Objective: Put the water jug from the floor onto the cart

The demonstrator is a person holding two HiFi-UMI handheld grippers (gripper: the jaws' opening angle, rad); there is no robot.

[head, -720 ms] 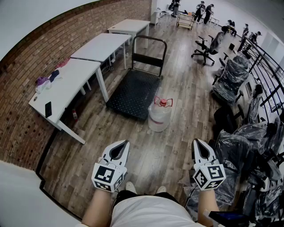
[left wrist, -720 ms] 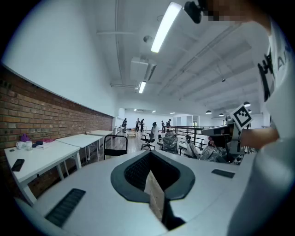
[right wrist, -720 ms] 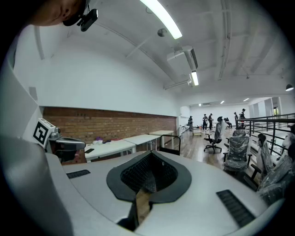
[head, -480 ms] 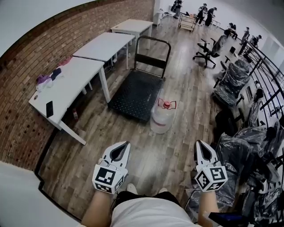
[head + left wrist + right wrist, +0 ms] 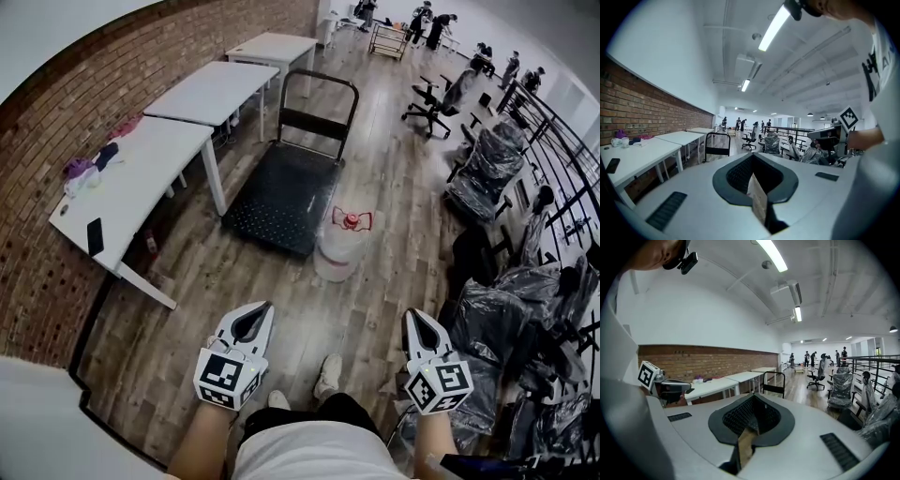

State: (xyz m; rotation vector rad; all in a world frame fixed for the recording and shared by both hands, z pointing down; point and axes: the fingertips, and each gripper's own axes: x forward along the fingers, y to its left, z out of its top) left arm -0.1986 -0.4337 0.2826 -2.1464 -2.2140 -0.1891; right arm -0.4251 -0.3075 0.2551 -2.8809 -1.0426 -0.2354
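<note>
Shoe (image 5: 328, 376) has stepped forward, toward the water jug (image 5: 343, 247) standing untouched on the floor (image 5: 375, 314) beside the cart (image 5: 281, 192). Left gripper (image 5: 261, 309) and right gripper (image 5: 415, 317) are clenched and empty, so the approach seems unfinished.

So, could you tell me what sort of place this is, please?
Most likely an open-plan office still being set up: white desks line a brick wall, office chairs in plastic wrap stand by a railing, and a flat cart and a water jug sit on the wood floor.
</note>
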